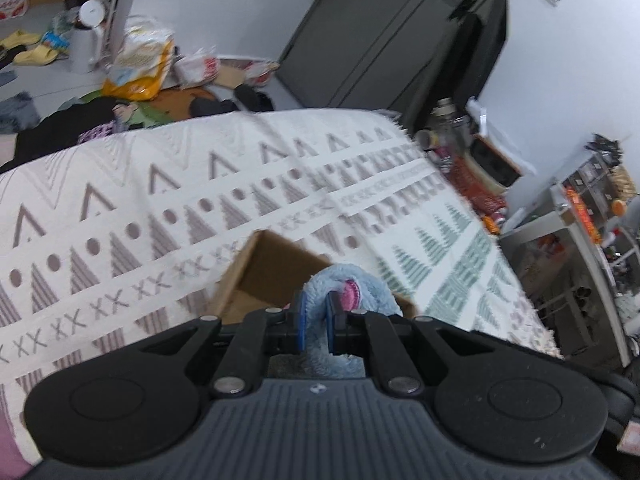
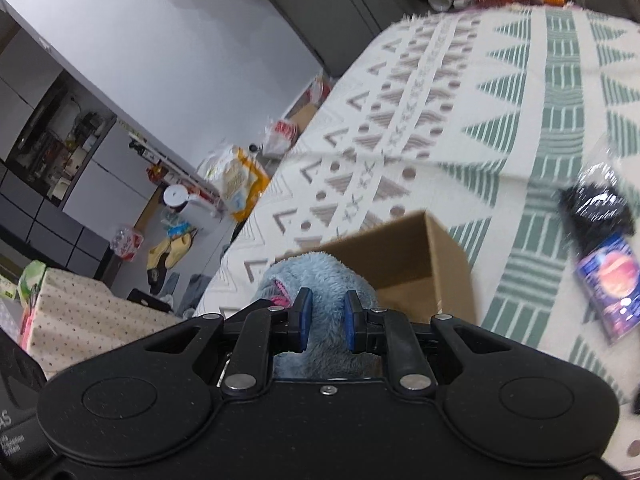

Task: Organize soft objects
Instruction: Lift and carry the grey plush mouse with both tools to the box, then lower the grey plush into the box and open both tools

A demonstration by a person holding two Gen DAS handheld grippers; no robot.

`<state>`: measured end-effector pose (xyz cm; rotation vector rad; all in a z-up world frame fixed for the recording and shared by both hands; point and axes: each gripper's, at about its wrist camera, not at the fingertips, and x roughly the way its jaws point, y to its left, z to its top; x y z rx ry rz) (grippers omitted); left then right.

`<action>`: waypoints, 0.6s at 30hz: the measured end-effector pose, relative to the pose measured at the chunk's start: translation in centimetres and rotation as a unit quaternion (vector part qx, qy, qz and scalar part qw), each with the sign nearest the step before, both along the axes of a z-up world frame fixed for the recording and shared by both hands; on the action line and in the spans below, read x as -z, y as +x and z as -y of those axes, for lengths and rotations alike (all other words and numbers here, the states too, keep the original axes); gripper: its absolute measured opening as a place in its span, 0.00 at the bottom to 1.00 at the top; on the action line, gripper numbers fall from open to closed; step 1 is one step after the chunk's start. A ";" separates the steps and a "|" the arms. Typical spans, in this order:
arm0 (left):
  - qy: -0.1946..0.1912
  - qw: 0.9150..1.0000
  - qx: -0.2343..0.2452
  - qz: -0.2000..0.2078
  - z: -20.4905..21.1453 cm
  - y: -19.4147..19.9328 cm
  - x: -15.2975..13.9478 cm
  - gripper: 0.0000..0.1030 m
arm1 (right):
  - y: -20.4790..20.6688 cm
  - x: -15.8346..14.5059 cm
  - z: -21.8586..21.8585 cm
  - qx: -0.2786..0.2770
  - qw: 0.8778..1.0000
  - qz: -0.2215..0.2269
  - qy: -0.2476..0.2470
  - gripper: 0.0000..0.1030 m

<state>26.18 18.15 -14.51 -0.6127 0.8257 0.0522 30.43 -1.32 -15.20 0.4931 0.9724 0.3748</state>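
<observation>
Both claws grip the same thing — a fluffy light-blue soft item [image 1: 352, 280] with a pink trim, which could be a sock or a small plush; the fabric bunches too much to tell. The left claw [image 1: 315, 322] has its blue pads [image 1: 301, 316] pinched close together on a fold of the fleece, and the right claw [image 2: 325, 320] is clamped on a thicker wad of it, its pads standing a little wider apart. The item hangs in the air just over the near rim of an open cardboard box [image 1: 264, 268], which sits on a bed covered by a patterned blanket [image 1: 160, 208] of triangles, dots and crosses.

The step in hand looks like getting the item into the box. To do it well, carry both claws forward together so the fleece stays slack between them and clears the near wall. Lower until the bulk of it is inside the opening, below the rim — only then release. Letting go with one claw first, and the other once the fabric has settled, should stop it draping over the edge. The box is light and may slide on the soft blanket, so avoid nudging its walls. A black wrapped packet [image 2: 600, 236] lies on the blanket beside the box, apart from it.
</observation>
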 end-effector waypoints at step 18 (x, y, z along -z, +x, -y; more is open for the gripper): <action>0.039 0.999 -0.026 -0.017 1.2 0.2 -1.5 0.68 | -2.4 -2.4 3.6 0.020 0.999 0.015 -0.036 0.44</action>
